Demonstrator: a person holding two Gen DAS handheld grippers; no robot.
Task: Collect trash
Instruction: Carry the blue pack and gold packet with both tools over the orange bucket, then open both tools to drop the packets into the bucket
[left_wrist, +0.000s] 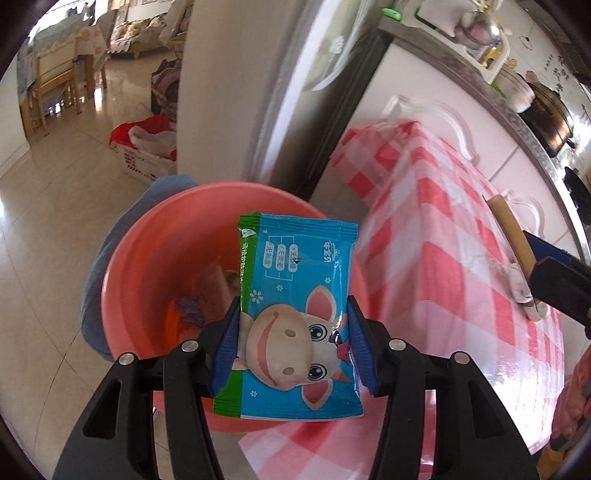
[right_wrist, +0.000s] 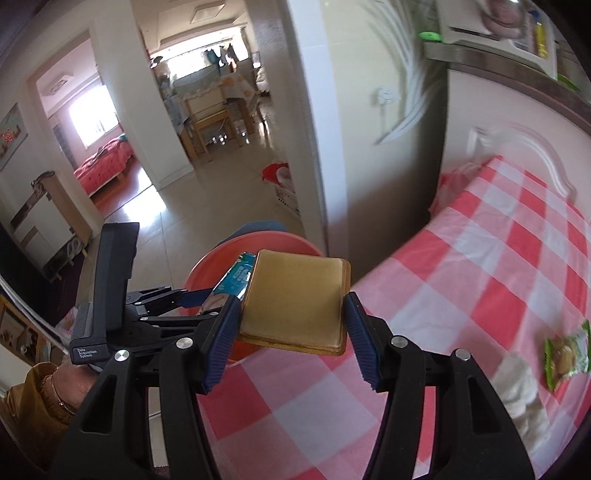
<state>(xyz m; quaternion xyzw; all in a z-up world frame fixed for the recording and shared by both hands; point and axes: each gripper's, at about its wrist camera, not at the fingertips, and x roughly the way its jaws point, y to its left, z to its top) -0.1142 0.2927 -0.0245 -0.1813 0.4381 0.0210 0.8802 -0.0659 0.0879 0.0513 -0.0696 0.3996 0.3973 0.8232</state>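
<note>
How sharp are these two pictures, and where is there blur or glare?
Left wrist view: the blue packet in the left gripper is crisp; the checked tablecloth is smeared, and the floor tiles glare. Right wrist view: the tan packet in the right gripper is sharp; cupboard blurred, windows blown out. Both bend at the edges.

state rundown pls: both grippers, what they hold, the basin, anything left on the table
Left hand-held gripper: shut on the blue snack packet.
Blue snack packet: sealed, held over the basin.
Right hand-held gripper: shut on the flat yellow-brown packet.
Flat yellow-brown packet: held above the table edge.
Pink basin: on the floor, some trash already inside.
Green snack wrapper: lying on the checked tablecloth, not collected.
</note>
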